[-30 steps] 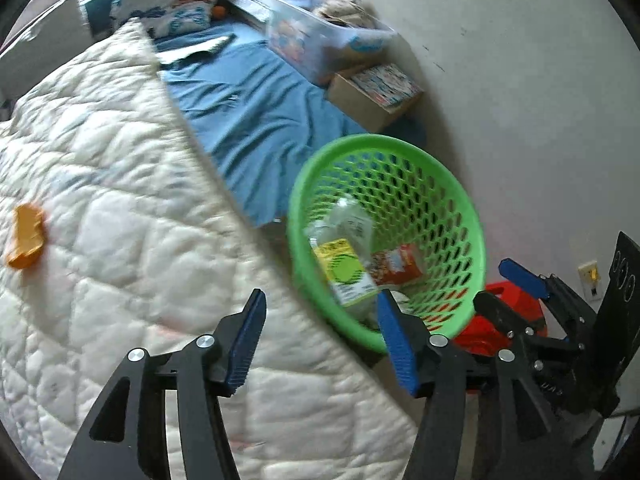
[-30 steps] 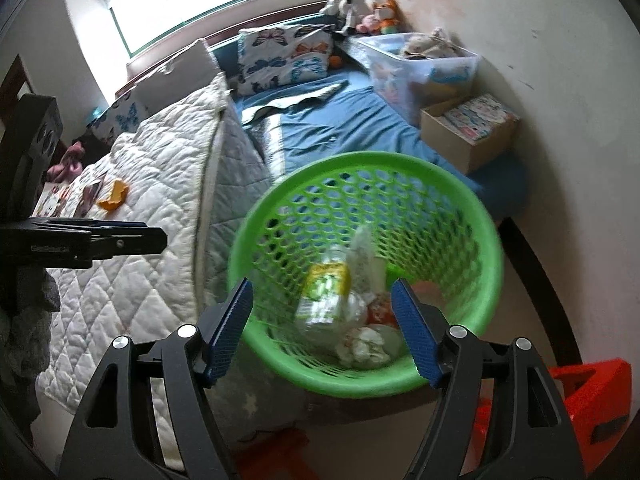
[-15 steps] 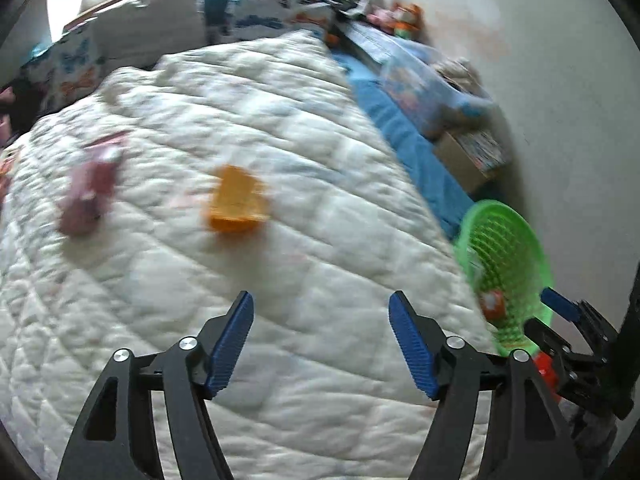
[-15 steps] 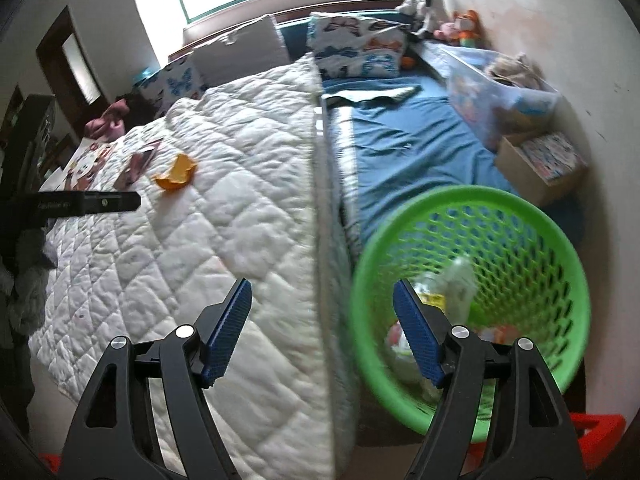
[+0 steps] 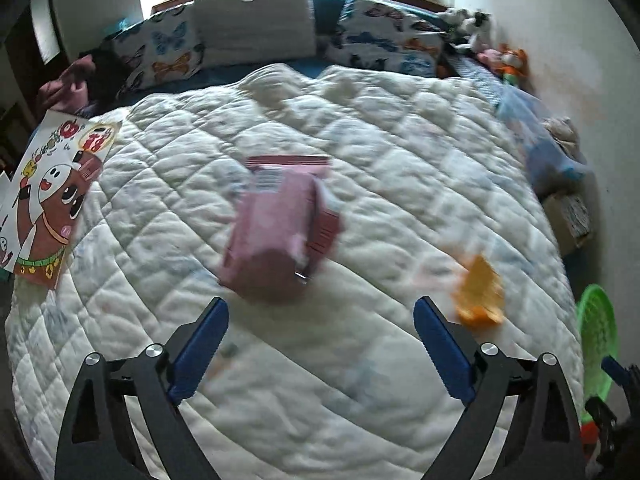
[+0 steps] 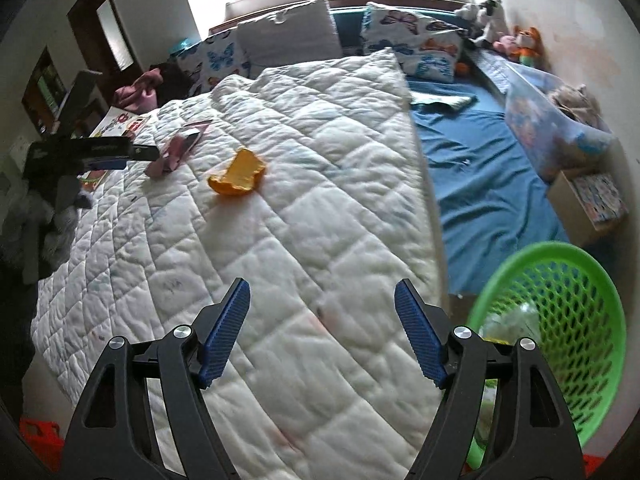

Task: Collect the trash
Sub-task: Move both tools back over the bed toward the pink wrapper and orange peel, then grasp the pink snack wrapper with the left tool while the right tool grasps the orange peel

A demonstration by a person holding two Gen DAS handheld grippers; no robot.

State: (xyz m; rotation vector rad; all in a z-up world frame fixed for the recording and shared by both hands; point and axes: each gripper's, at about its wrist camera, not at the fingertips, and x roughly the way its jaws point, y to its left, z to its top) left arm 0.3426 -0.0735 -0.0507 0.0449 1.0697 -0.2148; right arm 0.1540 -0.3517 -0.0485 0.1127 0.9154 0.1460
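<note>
Pink wrapper [image 5: 280,228] lies on the white quilt [image 5: 380,168] at twelve o'clock from the left claw [image 5: 320,320], long side pointing at it. The claw's jaws have just been opening wide, empty. The right claw [image 6: 322,304] is farther, also open and empty.

My left gripper [image 5: 320,320] has two black plastic arms with triangular cut-outs, each ending in a blue ribbed pad [image 5: 202,354]. Round silver screws sit at the pivots, two per side. My right gripper [image 6: 322,330] is built alike: black skeletal arms, blue grooved pads [image 6: 418,338], silver screw heads at the joints. From the right camera the left one shows side-on as a long black bar with small pale lettering I can't read and a strip of blue beneath it.
</note>
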